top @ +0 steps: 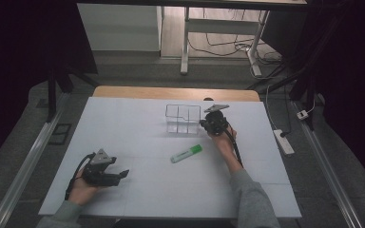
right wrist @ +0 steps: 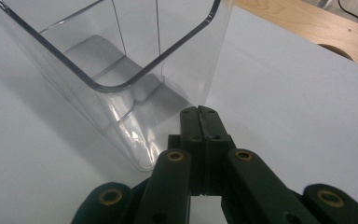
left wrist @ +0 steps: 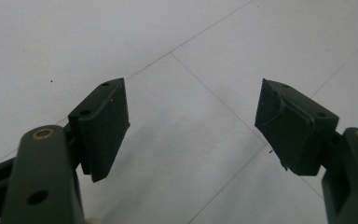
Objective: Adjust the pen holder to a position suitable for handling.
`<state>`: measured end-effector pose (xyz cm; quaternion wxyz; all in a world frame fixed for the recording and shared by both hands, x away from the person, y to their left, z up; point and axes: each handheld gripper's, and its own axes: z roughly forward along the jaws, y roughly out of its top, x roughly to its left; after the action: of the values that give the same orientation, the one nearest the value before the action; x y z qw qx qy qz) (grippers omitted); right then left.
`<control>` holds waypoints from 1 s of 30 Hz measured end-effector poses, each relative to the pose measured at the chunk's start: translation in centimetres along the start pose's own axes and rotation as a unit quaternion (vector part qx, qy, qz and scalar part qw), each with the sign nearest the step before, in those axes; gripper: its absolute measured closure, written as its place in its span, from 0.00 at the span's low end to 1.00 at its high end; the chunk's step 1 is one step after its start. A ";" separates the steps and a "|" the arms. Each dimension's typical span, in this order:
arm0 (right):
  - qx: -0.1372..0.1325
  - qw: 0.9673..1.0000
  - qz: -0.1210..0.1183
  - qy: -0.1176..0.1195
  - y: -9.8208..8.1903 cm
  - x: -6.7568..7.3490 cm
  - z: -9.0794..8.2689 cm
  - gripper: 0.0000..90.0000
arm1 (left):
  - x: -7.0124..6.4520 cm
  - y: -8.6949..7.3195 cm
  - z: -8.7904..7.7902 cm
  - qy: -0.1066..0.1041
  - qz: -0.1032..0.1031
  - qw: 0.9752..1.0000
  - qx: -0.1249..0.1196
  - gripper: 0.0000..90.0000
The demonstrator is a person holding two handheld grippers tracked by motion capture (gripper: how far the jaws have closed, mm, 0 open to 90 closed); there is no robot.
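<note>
I have the right hand-held gripper (top: 204, 124) up at the far middle of the white worktop (top: 138, 190), right beside the clear plastic organiser (top: 183, 118). In the right gripper view its jaws are pressed flat together with nothing between them, and their tips sit just at the near corner wall of the clear plastic organiser (right wrist: 121, 60); I cannot tell whether they actually touch the plastic. The organiser stands upright, open at the top, and I can see thin dividers splitting it into compartments, all of them showing bare floor. A strip of bare wood (right wrist: 307, 28) runs along the far edge of the worktop behind it.

My left hand-held gripper (top: 122, 175) rests low at the near left of the worktop, well apart from everything else. In the left gripper view its jaws stand wide apart, and between them I see plain white surface crossed by thin seam lines.

A green highlighter (top: 186, 153) lies flat on the worktop between the two grippers, nearer to the right one, just in front of the organiser and beside my right forearm, tilted so that one end points toward the far right. Neither gripper touches it.
</note>
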<state>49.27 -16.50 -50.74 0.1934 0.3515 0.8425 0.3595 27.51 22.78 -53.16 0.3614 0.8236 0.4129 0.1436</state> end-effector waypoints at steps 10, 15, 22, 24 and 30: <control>-0.001 1.000 -0.009 0.009 0.1 0.7 0.6 0.99 | 0.0 0.0 0.0 0.001 0.000 1.000 0.000 0.28; -0.001 1.000 -0.008 0.012 0.1 0.4 0.2 0.99 | 0.2 -0.1 -0.2 0.003 -0.001 1.000 -0.003 0.28; -0.006 1.000 -0.003 0.012 -0.5 -0.2 -1.9 0.99 | 0.4 -0.1 0.1 0.000 -0.003 1.000 -0.004 0.28; -0.005 1.000 -0.003 0.011 -0.9 -0.3 -2.5 0.99 | 0.5 -0.1 0.1 -0.001 -0.004 1.000 -0.006 0.28; -0.011 1.000 -0.002 0.014 -1.8 -0.8 -4.5 0.99 | 0.6 0.1 0.4 -0.004 -0.003 1.000 -0.009 0.28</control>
<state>46.40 -20.08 -49.00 0.1861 0.3431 0.8416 0.3733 28.15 23.05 -53.42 0.3707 0.8194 0.4132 0.1430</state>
